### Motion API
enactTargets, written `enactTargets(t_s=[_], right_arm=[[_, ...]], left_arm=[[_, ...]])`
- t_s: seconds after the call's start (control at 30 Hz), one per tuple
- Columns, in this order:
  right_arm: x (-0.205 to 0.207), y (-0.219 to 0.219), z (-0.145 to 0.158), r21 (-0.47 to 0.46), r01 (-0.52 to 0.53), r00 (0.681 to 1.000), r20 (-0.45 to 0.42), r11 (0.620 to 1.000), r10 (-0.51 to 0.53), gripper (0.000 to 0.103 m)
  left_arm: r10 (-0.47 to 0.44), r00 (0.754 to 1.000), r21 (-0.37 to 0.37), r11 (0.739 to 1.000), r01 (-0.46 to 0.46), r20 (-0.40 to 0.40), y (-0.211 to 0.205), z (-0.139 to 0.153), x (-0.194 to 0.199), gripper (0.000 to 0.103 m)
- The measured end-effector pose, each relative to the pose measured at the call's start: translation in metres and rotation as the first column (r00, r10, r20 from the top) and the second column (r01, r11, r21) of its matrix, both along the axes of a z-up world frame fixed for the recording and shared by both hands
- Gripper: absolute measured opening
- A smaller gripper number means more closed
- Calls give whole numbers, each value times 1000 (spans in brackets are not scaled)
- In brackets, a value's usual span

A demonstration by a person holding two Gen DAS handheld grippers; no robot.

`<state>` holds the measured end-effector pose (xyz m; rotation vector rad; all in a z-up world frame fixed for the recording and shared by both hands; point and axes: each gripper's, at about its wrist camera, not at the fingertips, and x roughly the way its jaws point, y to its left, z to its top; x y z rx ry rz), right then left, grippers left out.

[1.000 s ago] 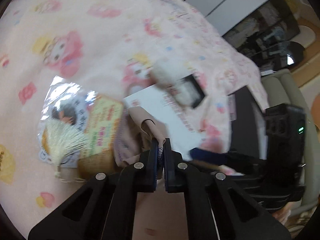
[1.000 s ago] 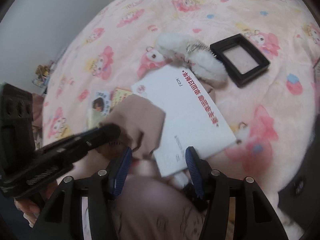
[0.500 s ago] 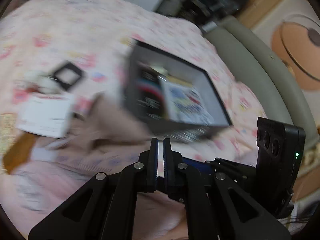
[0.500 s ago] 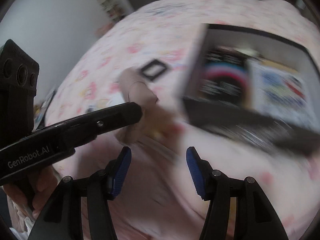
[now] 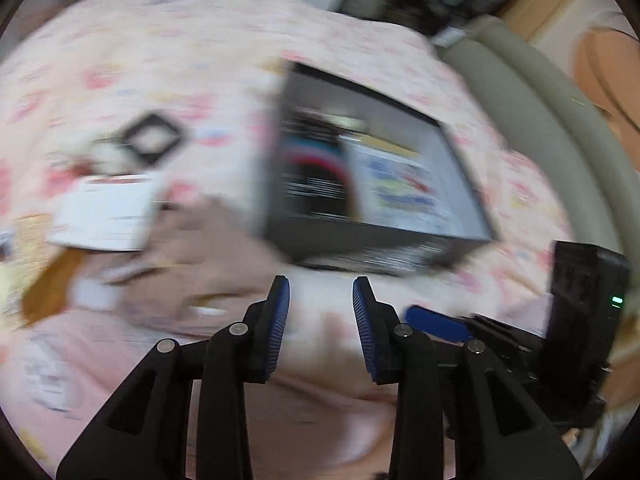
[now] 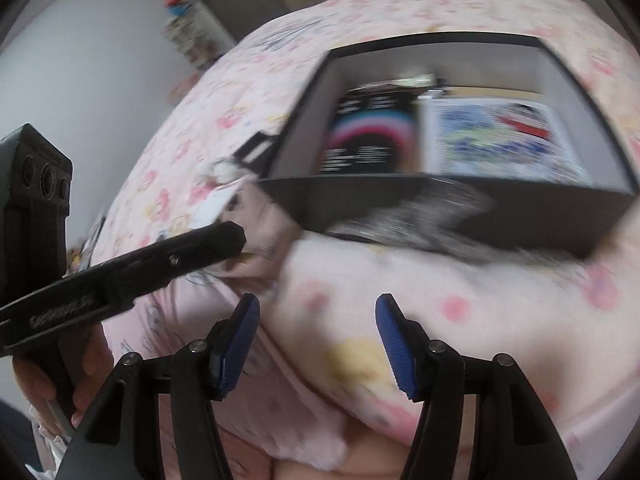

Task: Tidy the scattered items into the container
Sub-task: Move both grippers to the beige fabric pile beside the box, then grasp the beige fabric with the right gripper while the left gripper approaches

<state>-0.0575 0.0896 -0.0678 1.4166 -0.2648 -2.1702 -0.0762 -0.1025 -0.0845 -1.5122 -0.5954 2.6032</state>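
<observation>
Nearest the left wrist camera, the left gripper (image 5: 320,320) has its jaws opening, a moderate gap with nothing between the pads. At its ten o'clock a beige cloth (image 5: 208,248) lies slumped on the pink blanket (image 5: 160,60), touching the container's near left corner but outside it. The right gripper (image 6: 316,340) is also opening, wide and empty, over bare blanket.

The black container (image 6: 440,208) sits at twelve o'clock from both grippers, already holding printed packets. Since the cloth looks to have fallen short, the sensible step is to regrasp it by a bunched fold, lift it clear of the wall and release over the interior.

Farther off, at ten o'clock in the left view, a white card (image 5: 108,212) and a small black frame (image 5: 152,140) still wait on the blanket.
</observation>
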Motion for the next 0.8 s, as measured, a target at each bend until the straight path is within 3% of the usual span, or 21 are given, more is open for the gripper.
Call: enactTargets(t_s=[0.13,0.27,0.37,0.4,0.6,0.73,0.8], right_arm=[[-23,-50,-19,-6,-60,998,2,998,60,58],[-34,-82,-48,59,-85,996,28,995,84,57],[-36,-81,-50,69,-65,998,26,995,63,10],[-35,-76,-47,56,-59,998,20,997,58,7],[-13,-20,-7,-14,34,997,-71,999,-35,2],[-10,2,-4,-45,53,998,-40,998,-55,2],[-10,1,-10,-37,48,999,-13,998,-49,3]], left_arm=[[141,988,-101,986,-134,65,-35,-19,0,33],[156,984,-99,984,-148,84,-47,-34,-1,33],[137,987,-113,985,-128,78,-42,-35,-1,36],[119,990,-104,988,-111,72,-39,-34,0,37],[36,998,-69,997,-33,45,-22,-32,-5,48],[9,982,-92,996,9,187,-8,-58,-32,63],[-7,973,-82,996,27,229,-1,-66,-41,64]])
